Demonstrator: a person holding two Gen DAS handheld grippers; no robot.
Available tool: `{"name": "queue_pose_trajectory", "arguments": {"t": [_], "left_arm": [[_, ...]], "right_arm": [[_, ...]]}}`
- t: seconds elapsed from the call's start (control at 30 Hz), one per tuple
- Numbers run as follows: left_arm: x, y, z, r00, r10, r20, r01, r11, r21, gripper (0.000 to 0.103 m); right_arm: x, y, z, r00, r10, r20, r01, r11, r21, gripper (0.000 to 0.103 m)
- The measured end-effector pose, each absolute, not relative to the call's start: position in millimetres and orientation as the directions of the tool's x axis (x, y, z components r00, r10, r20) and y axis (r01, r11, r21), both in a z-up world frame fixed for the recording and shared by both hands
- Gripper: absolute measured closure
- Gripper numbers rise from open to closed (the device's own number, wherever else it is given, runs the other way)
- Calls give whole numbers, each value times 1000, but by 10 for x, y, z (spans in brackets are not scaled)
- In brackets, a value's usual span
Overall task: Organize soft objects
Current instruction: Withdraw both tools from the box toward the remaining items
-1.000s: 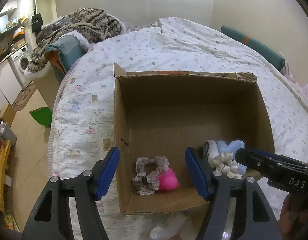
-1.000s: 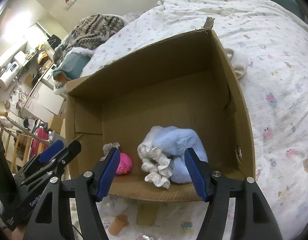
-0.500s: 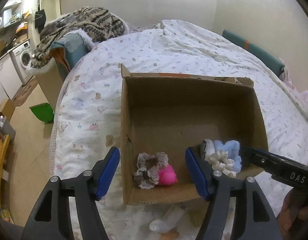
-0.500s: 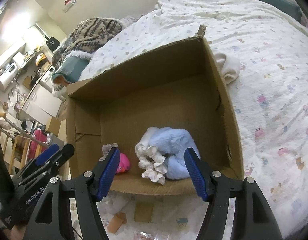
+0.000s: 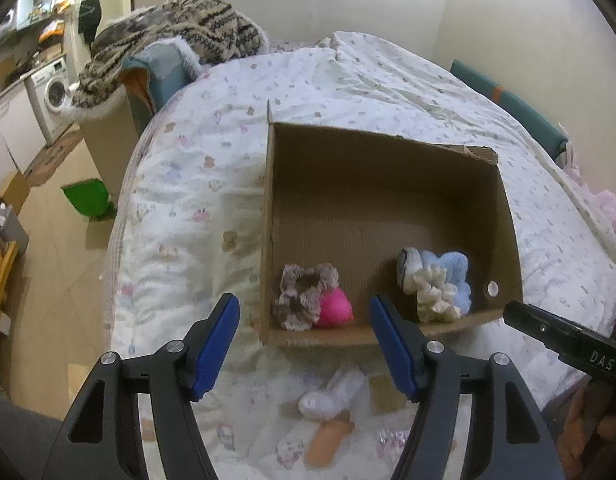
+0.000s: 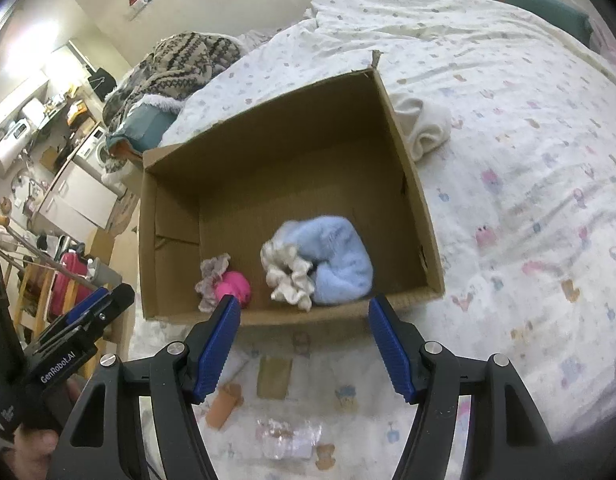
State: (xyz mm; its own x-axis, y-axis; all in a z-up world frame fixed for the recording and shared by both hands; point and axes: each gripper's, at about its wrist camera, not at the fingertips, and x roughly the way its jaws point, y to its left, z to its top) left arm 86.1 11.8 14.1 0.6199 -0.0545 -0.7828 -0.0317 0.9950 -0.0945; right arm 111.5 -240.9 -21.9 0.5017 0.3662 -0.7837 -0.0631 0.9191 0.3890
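On the bed (image 5: 212,168) sits one open cardboard box (image 5: 388,168) holding four soft things along its near wall: a lacy scrunchie (image 5: 302,296) touching a pink ball (image 5: 335,309) at the left, a cream scrunchie (image 6: 288,274) against a blue fluffy bundle (image 6: 340,266) at the right. Most of the box floor behind them lies bare. Both the left hand-held gripper (image 5: 304,344) and the right hand-held gripper (image 6: 304,340) hover before the box, jaws spread wide, holding nothing. One cream cloth (image 6: 422,128) lies just outside the box's right wall.
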Motion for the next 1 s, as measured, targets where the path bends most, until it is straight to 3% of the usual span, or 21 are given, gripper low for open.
{"name": "queue_pose_trajectory", "arguments": {"t": [0.4,0.7,1.0], "left_arm": [[625,168,113,594,-40,-803,-51,995,-87,38],[589,147,81,609,19,-793,-47,999,-12,38],[647,67,-76,519,-88,-850,10,995,-97,37]], "right_arm": [[833,-2532,-353,424,371,-826,15,909,417,33],[794,-2596,-369,420,354,-836,41,912,407,33],[764,-2606,-420,398,362,-843,57,907,416,33]]}}
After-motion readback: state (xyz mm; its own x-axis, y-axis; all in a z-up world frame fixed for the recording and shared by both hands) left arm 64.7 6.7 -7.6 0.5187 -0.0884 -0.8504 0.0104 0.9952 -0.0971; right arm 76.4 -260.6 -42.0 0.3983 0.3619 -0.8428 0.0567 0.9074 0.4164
